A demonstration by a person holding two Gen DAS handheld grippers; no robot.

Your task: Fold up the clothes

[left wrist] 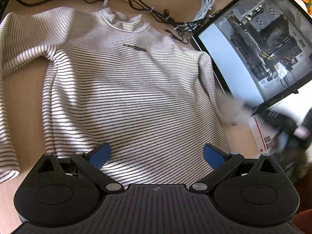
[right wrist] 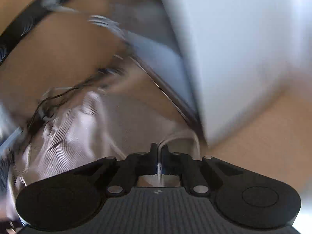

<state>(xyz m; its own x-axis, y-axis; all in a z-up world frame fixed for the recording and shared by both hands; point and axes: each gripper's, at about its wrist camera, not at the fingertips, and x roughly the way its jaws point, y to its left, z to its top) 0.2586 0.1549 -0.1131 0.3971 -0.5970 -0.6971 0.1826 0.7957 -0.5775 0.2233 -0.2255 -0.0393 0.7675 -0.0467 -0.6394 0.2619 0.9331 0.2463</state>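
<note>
Right tongs point(right wrist: 159, 152) are pinching a sleeve edge of the striped sweater point(left wrist: 124, 89), and the view is blurry. Left tongs point(left wrist: 156, 154) hang spread over the hem. I'd worry the sleeve snags the cables point(left wrist: 167, 17) or slips free.

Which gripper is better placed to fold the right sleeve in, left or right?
Right. The right gripper is already shut on an edge of the striped sweater, apparently its right sleeve, though that view is blurred. The left gripper hangs open over the hem, holding nothing.
</note>
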